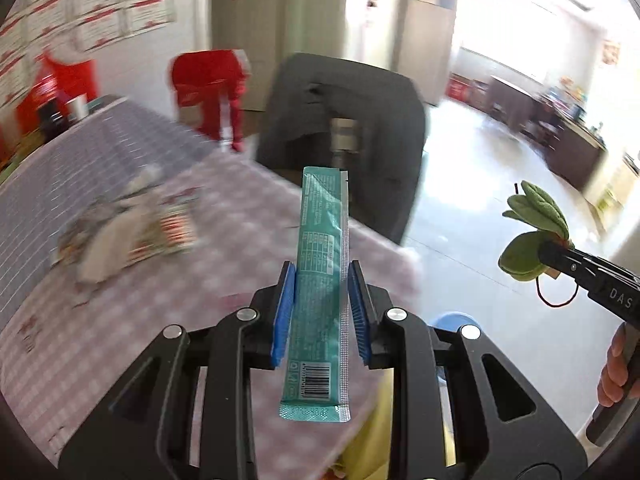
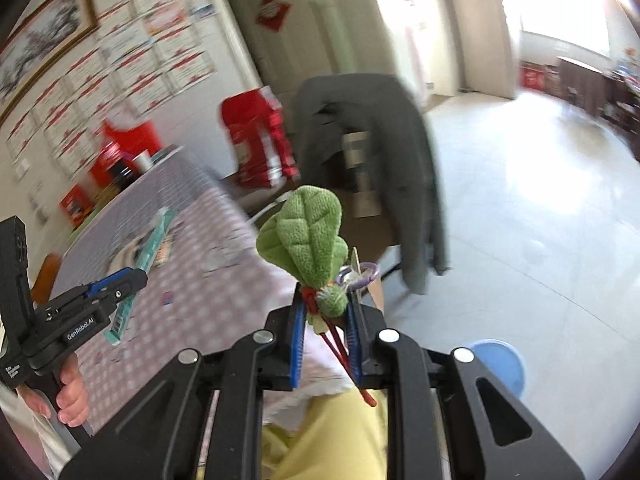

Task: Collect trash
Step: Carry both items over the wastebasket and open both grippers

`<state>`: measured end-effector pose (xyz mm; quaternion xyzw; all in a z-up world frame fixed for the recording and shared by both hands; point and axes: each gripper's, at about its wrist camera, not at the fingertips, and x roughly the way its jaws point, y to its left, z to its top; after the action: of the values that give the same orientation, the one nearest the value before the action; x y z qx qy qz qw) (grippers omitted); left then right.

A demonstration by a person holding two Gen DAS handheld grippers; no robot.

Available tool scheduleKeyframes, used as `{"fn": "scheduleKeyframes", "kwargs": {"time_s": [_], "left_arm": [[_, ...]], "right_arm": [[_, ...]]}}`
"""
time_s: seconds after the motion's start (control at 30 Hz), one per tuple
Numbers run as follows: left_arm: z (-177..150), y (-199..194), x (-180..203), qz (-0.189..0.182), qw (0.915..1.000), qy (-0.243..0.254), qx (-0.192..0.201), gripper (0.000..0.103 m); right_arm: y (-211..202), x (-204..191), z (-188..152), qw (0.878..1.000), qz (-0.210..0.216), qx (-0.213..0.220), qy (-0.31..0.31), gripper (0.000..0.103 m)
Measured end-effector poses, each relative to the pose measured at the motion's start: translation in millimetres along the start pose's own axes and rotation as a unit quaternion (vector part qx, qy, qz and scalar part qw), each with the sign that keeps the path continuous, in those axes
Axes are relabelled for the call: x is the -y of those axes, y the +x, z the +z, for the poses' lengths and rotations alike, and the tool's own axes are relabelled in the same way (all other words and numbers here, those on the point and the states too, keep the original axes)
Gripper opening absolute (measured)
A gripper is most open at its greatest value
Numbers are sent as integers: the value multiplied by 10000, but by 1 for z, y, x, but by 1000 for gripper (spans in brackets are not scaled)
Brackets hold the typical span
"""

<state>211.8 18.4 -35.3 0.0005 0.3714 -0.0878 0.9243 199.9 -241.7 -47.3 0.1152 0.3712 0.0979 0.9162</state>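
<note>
The teal wrapper (image 1: 320, 292) is standing up between the blue pads (image 1: 282, 316) of the left gripper (image 1: 322, 276), which is clenching it about midway along, so that its top end is sticking out past the fingertips and its barcoded end is hanging back toward the handle. From the right wrist view the same wrapper (image 2: 140, 268) is slanting above the table, clear of the cloth. The plush leaf (image 2: 308, 240), green with a red cord (image 2: 340, 352) and a small ring (image 2: 362, 274), is sitting in the right gripper (image 2: 326, 304), whose pads are pinching its knotted base while the leaves are fanning out ahead of the fingertips. In the left wrist view that leaf (image 1: 532, 232) is hovering out over the floor, well apart from the wrapper.

Below both, a table (image 1: 120, 320) in a pink and grey checked cloth is stretching away, with a blurred heap of packets (image 1: 128, 232) lying on it. A dark coat (image 1: 352, 128) is hanging over a chair just beyond the table's edge. A blue bin (image 2: 508, 360) is showing on the pale, shiny floor (image 2: 540, 220) near the right gripper. Red bags (image 2: 260, 144) are standing by the far wall, which is covered in paper sheets (image 2: 152, 60). A hand (image 2: 68, 396) is gripping the left handle, and yellow cloth (image 2: 320, 440) is showing under the grippers.
</note>
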Motion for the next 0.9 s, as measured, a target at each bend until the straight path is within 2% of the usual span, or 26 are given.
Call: {"fn": "scheduleKeyframes", "kwargs": {"time_s": [0.13, 0.33, 0.43, 0.57, 0.73, 0.83, 0.9], "left_arm": [[5, 21, 54, -414, 9982, 410, -150, 27], [3, 54, 137, -1007, 9886, 1004, -502, 27], [-6, 73, 180, -1282, 9799, 1336, -748, 27], [-25, 98, 239, -1621, 9636, 1765, -1185, 27], [-46, 127, 286, -1860, 9446, 2130, -1668, 27], [-46, 141, 306, -1904, 9393, 2235, -1777, 29], [-47, 151, 318, -1810, 9397, 2309, -1757, 61]], "right_arm": [[-24, 44, -7, 9985, -383, 152, 348, 18], [-49, 112, -28, 9906, -962, 234, 939, 18], [-56, 143, -42, 9843, -1231, 196, 1253, 18], [-63, 176, -58, 9767, -1448, 88, 1583, 18], [-66, 213, -81, 9646, -1689, -69, 2027, 18], [-65, 229, -93, 9582, -1833, -197, 2188, 18], [-63, 237, -101, 9546, -1848, -269, 2321, 18]]}}
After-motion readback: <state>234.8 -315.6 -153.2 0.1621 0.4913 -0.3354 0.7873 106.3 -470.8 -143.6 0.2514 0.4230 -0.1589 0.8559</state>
